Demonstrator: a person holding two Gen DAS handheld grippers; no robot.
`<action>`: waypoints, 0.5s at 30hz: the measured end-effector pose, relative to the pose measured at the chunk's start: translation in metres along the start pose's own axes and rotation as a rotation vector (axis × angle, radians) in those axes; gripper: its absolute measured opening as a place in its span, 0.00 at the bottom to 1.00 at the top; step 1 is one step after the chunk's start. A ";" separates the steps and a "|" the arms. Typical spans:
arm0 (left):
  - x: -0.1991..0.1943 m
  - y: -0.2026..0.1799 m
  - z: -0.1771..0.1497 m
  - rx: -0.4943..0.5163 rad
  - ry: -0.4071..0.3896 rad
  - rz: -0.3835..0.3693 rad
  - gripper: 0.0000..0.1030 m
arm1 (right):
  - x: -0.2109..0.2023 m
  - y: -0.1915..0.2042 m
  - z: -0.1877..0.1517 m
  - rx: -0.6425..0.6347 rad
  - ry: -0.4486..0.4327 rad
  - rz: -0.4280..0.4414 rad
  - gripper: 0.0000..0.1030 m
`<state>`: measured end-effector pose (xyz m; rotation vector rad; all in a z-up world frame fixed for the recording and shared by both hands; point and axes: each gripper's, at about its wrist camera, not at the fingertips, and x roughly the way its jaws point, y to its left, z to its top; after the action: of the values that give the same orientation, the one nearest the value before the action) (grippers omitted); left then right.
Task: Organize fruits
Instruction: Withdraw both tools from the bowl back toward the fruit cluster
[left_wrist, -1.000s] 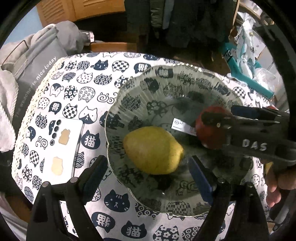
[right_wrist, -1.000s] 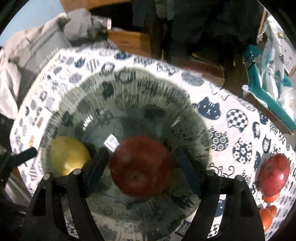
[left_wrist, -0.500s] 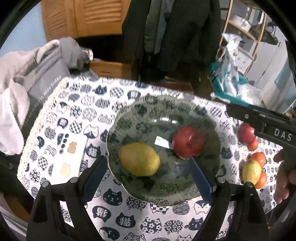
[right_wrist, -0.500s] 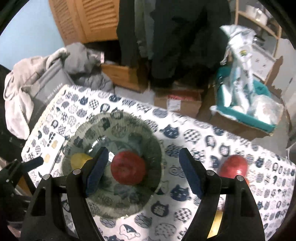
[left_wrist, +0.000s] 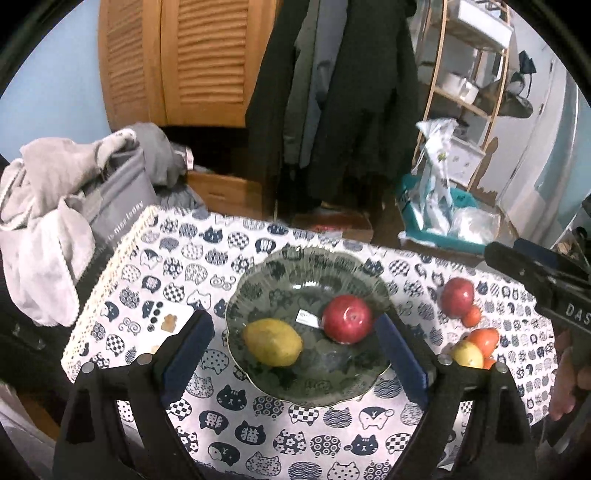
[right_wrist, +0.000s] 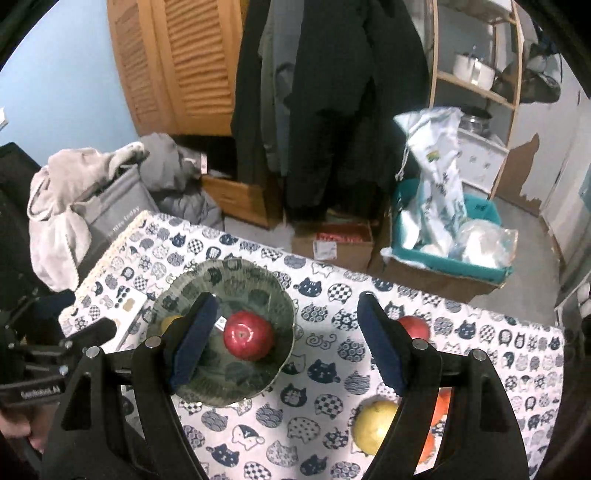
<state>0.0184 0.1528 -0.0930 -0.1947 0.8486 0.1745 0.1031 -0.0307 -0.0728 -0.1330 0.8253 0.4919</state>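
Fruits are partly sorted: a red apple (left_wrist: 347, 319) and a yellow lemon (left_wrist: 272, 347) already lie apart in the glass dish (left_wrist: 306, 266) on the cat-print tablecloth (left_wrist: 192, 251), the lemon at about eight o'clock from the apple. Outside the dish, at roughly three o'clock from it, a second red apple (left_wrist: 457, 297), a yellow fruit (left_wrist: 467, 355) and several small orange fruits (left_wrist: 484, 339) wait in a loose cluster; by my reckoning these are what is left to move.

Both tools are empty. The left gripper (left_wrist: 295, 345) is spreading its jaws wider at this moment, with nothing pressed between the pads, though the dish and its two fruits show in the gap far below. The right gripper (right_wrist: 286, 341) has its jaws standing wide with nothing held; the apple in the dish shows between them from above.

Compared with a second ago, each gripper was down at the dish, the left one straddling the lemon and the right one straddling the apple. Now both views take in the whole table, the hanging coats (left_wrist: 343, 85) and the wooden shelf (left_wrist: 469, 70), so both hands have lifted clear. The fruit in the dish has not shifted.
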 end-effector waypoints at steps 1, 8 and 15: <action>-0.004 -0.001 0.001 0.003 -0.012 0.001 0.93 | -0.008 -0.001 0.000 0.000 -0.014 -0.001 0.77; -0.031 -0.015 0.006 0.034 -0.085 -0.015 0.97 | -0.051 -0.012 -0.010 0.009 -0.085 -0.004 0.81; -0.039 -0.032 0.005 0.058 -0.101 -0.036 0.99 | -0.083 -0.030 -0.019 0.024 -0.131 -0.026 0.82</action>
<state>0.0039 0.1196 -0.0570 -0.1459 0.7484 0.1247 0.0562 -0.0935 -0.0271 -0.0882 0.7007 0.4613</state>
